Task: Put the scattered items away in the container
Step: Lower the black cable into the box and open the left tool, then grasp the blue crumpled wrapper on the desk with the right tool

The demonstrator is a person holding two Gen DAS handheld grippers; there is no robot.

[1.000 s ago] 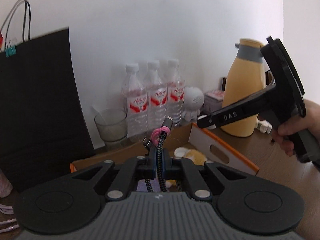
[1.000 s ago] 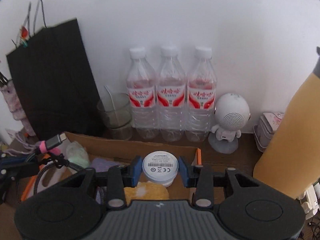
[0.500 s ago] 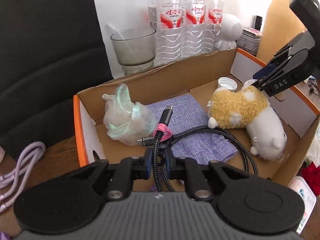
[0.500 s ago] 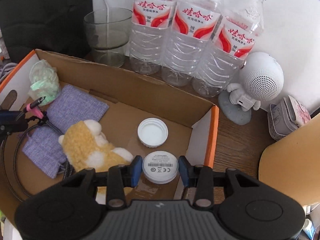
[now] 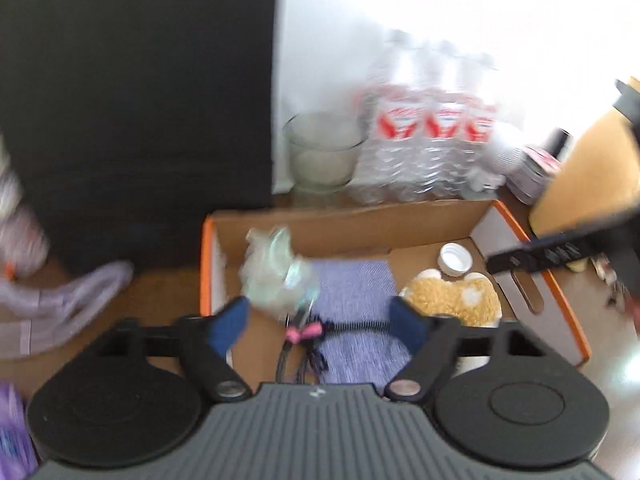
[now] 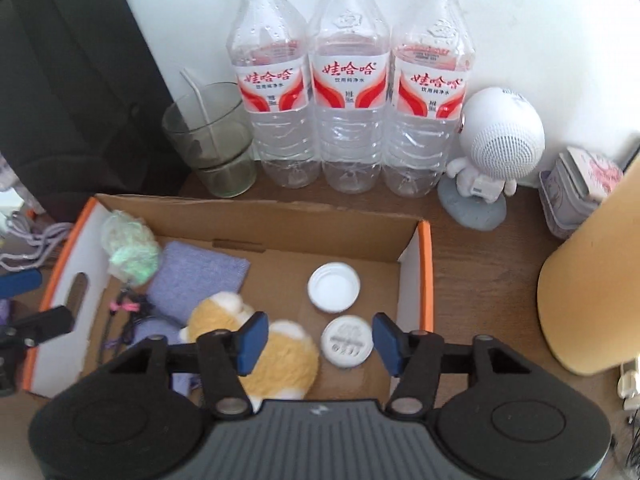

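A cardboard box (image 6: 280,216) with orange edges sits on a wooden table (image 6: 480,256). Inside lie a purple cloth (image 6: 196,280), a yellow plush toy (image 6: 280,360), a braided cable (image 5: 348,326) with a pink tie, and two white discs. The right gripper (image 6: 316,340) hangs over the box with fingers spread wide, gripping nothing; the small round white puck (image 6: 347,342) lies on the box floor between its blue pads. The left gripper (image 5: 320,322) is likewise released, the cable lying between and below its fingers.
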